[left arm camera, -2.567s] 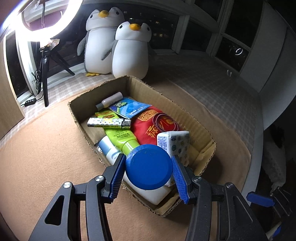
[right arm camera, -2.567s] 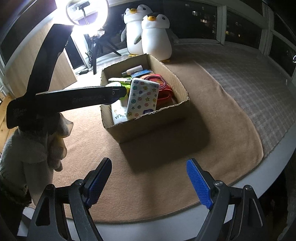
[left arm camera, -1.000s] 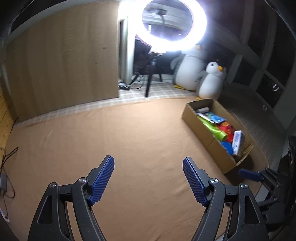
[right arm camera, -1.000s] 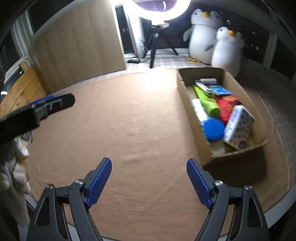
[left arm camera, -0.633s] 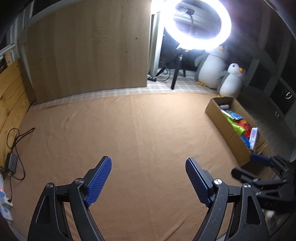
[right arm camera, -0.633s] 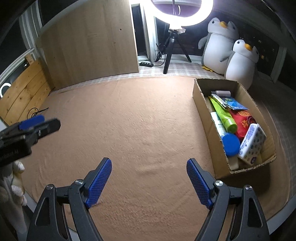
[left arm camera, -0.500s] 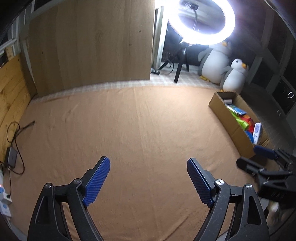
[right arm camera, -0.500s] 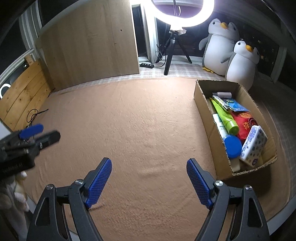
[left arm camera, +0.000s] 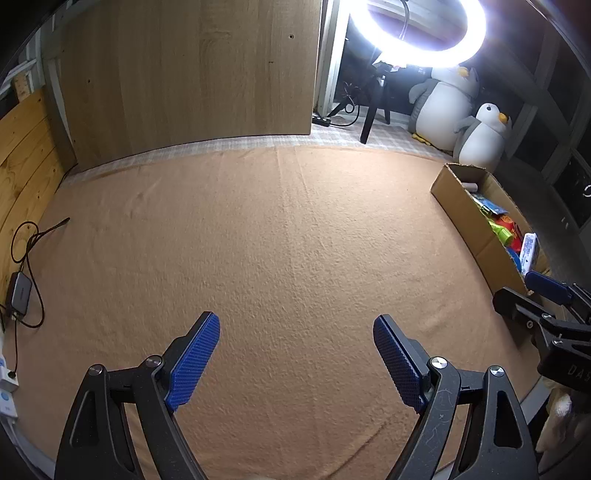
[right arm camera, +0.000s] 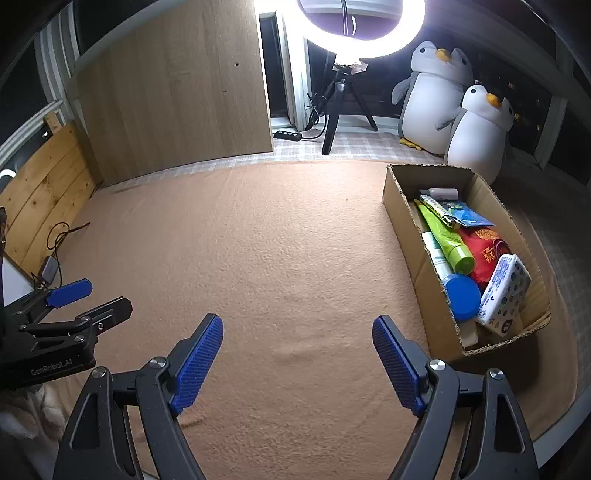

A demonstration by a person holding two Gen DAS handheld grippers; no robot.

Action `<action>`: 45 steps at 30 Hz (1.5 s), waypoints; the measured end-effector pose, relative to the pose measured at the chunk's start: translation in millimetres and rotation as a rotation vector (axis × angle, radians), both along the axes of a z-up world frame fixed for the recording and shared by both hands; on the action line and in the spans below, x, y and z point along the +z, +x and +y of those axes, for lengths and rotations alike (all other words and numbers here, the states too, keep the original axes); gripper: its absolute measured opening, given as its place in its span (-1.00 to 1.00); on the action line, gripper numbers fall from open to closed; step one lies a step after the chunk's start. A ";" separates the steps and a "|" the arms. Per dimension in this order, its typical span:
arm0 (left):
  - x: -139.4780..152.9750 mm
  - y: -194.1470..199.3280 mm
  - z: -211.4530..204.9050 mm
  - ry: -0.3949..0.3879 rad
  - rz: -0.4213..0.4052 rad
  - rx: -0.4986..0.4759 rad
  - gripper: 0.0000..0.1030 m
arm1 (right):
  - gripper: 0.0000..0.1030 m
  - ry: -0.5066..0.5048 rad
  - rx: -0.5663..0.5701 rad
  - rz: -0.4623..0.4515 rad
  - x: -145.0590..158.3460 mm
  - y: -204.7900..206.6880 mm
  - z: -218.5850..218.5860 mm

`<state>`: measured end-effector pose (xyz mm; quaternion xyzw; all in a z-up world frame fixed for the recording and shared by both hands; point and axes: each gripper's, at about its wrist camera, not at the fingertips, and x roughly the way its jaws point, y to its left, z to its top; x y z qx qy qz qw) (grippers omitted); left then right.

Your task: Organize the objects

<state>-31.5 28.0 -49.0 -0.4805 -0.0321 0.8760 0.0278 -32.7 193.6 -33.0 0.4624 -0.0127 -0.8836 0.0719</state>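
A cardboard box (right arm camera: 402, 218) stands on the tan carpet at the right. It holds a blue-capped white bottle (right arm camera: 461, 297), a green tube (right arm camera: 448, 238), a red packet (right arm camera: 485, 254), a patterned tissue pack (right arm camera: 504, 291) and a blue pouch (right arm camera: 467, 218). My right gripper (right arm camera: 297, 321) hangs open over bare carpet left of the box, with nothing between its pads. My left gripper (left arm camera: 295, 321) is also open and empty above the carpet, farther from the box (left arm camera: 469, 221). Its fingers (right arm camera: 70, 291) show at the left edge of the right wrist view.
Two penguin plushes (right arm camera: 476, 136) sit behind the box beside a ring light (right arm camera: 360, 33) on a tripod (right arm camera: 334, 110). A wooden panel (left arm camera: 184, 74) stands at the back. A cable and adapter (left arm camera: 20, 295) lie at the carpet's left edge.
The left gripper let go of the blue-capped bottle in the box, opened wide and drew back to the left. The right gripper also backed off; both views now face the carpet.
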 end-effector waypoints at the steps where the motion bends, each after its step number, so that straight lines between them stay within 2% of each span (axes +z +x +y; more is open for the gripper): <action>1: -0.1 0.6 0.3 0.000 -0.001 0.002 0.70 | 0.55 0.001 0.001 0.000 -0.2 0.3 -0.8; 19: 1.2 1.4 -5.0 0.014 -0.002 0.041 0.74 | 0.56 0.033 0.022 -0.006 -1.5 1.7 -13.5; 45: -3.4 -4.3 -2.0 0.017 -0.017 0.040 0.74 | 0.57 0.031 0.014 -0.013 -4.2 -4.1 -10.7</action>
